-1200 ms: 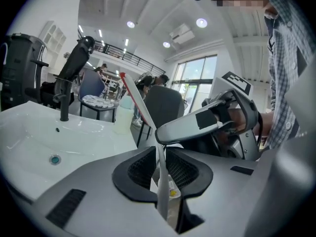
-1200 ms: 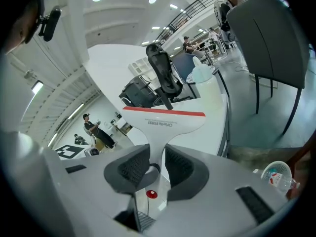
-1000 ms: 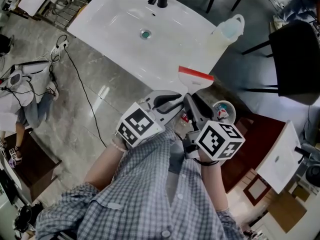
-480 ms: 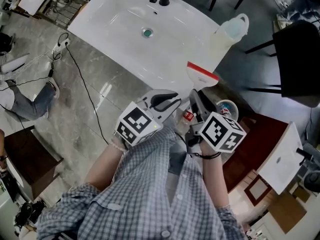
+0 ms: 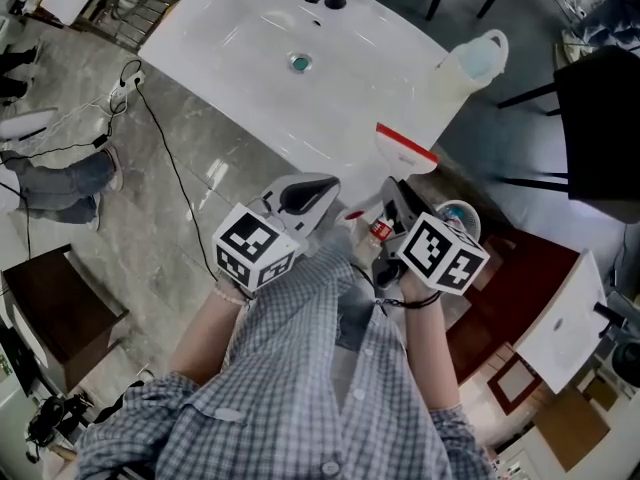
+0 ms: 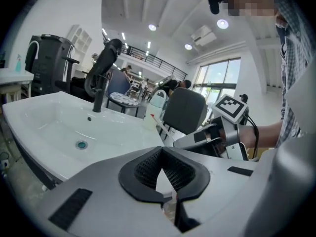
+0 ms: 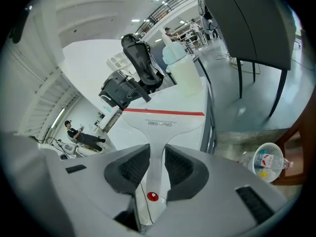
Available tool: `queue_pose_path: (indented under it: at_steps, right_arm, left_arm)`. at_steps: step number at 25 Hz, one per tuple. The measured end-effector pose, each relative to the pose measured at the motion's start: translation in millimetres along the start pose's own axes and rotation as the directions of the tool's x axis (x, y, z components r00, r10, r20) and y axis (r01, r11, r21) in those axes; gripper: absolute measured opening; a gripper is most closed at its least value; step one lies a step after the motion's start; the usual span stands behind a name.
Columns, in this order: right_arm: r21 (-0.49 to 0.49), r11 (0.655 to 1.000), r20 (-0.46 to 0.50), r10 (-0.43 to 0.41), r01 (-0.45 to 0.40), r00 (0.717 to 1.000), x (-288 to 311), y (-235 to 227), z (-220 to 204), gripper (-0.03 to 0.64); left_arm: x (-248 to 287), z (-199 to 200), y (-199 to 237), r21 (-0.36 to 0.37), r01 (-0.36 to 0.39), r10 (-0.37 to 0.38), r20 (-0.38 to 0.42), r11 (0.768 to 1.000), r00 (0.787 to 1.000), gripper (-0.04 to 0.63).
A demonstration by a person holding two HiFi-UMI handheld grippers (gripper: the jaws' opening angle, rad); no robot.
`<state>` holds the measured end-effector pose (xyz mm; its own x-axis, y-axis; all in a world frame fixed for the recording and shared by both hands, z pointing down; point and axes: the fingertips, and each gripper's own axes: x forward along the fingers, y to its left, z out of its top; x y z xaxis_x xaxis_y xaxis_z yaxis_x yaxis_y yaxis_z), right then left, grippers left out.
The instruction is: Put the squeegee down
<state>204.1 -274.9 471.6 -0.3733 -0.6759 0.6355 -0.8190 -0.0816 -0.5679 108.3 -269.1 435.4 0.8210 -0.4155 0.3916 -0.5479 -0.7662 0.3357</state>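
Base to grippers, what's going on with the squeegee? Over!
Right gripper shut on squeegee handle, blade up by the sink corner, not set down. Left gripper shut, empty. Jug stands just past the blade.

There's one short line of grey print on the squeegee point(image 7: 163, 125), on its white head just under the red strip, and it's too small to read. The cube markers point(image 5: 253, 249) carry black-and-white patterns only, no letters or numbers.
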Motion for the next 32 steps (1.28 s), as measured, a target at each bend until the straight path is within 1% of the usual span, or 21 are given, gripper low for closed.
queue_pose_path:
  at_steps: [3,8,14,21,22,23,24,32]
  right_arm:
    - [0.018,1.0,-0.016,-0.014,0.014,1.0,5,-3,-4,0.092]
    - [0.047,0.997,-0.041,-0.052,0.053,0.998,12,-11,-12,0.089]
    - [0.073,0.994,-0.058,-0.083,0.087,0.995,20,-18,-18,0.083]
    - [0.164,0.98,-0.064,-0.103,0.112,0.993,30,-24,-24,0.074]
    - [0.179,0.977,-0.061,-0.106,0.115,0.993,31,-25,-24,0.067]
    - [0.192,0.974,-0.058,-0.107,0.116,0.993,32,-25,-24,0.044]
    - [0.2,0.973,-0.055,-0.107,0.116,0.993,33,-25,-24,0.043]
    - [0.189,0.976,-0.035,-0.106,0.111,0.994,35,-22,-21,0.043]
  left_arm:
    - [-4,0,4,-0.011,-0.013,0.013,0.003,1.0,1.0,0.008]
    - [-6,3,6,0.008,-0.026,0.026,0.002,1.0,1.0,0.008]
    - [-8,6,5,0.005,-0.028,0.028,0.009,1.0,1.0,0.008]
    - [-9,3,6,-0.001,-0.031,0.031,0.002,1.0,1.0,0.008]
    - [-10,3,6,-0.002,-0.031,0.031,0.0,1.0,1.0,0.008]
    - [-10,2,6,-0.002,-0.032,0.032,0.0,0.999,0.999,0.008]
    - [-11,2,6,-0.003,-0.033,0.033,-0.001,0.999,0.999,0.008]
    - [-14,1,7,-0.006,-0.035,0.035,-0.003,0.999,0.999,0.008]
